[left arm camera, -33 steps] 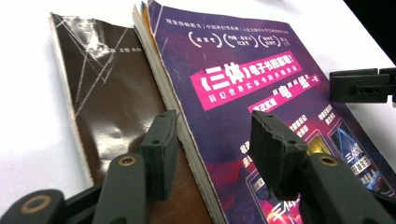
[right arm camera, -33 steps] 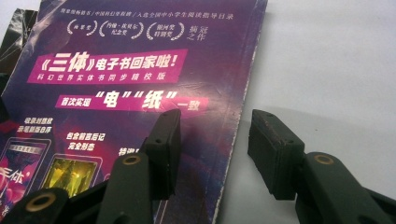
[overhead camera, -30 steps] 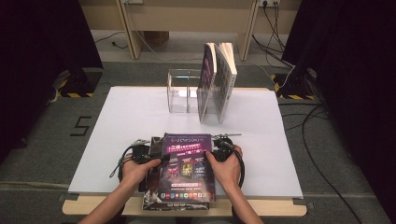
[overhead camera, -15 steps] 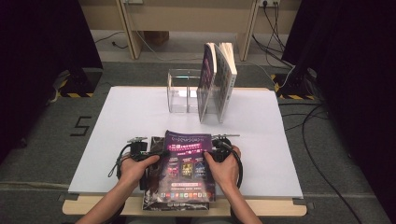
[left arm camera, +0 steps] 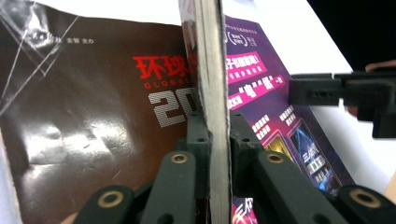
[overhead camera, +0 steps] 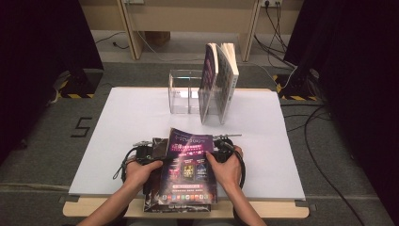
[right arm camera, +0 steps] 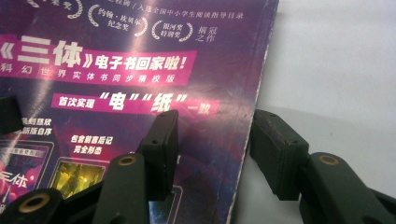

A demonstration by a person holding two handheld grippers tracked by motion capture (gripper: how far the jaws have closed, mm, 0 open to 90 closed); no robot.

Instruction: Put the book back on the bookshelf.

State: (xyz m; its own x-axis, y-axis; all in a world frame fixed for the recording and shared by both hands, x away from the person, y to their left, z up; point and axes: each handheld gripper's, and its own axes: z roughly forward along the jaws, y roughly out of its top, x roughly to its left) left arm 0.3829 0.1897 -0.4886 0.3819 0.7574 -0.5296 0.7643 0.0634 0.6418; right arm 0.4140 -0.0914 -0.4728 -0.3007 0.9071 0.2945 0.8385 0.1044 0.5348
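The magazine (left arm camera: 261, 88) I'm holding has a glossy purple paper cover, and the dark one (left arm camera: 93, 121) under it sits in crinkly shiny plastic wrap. My jaws are matt black plastic with brass-looking rivets. Table (overhead camera: 131, 117) is smooth matt white, the rack (overhead camera: 181, 92) clear plastic

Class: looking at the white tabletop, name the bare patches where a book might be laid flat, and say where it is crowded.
Free: the left half of the white tabletop, left of the clear rack, and the right strip beside the standing books. Crowded: the near middle, where both tongs hold the purple magazine above the brown one.
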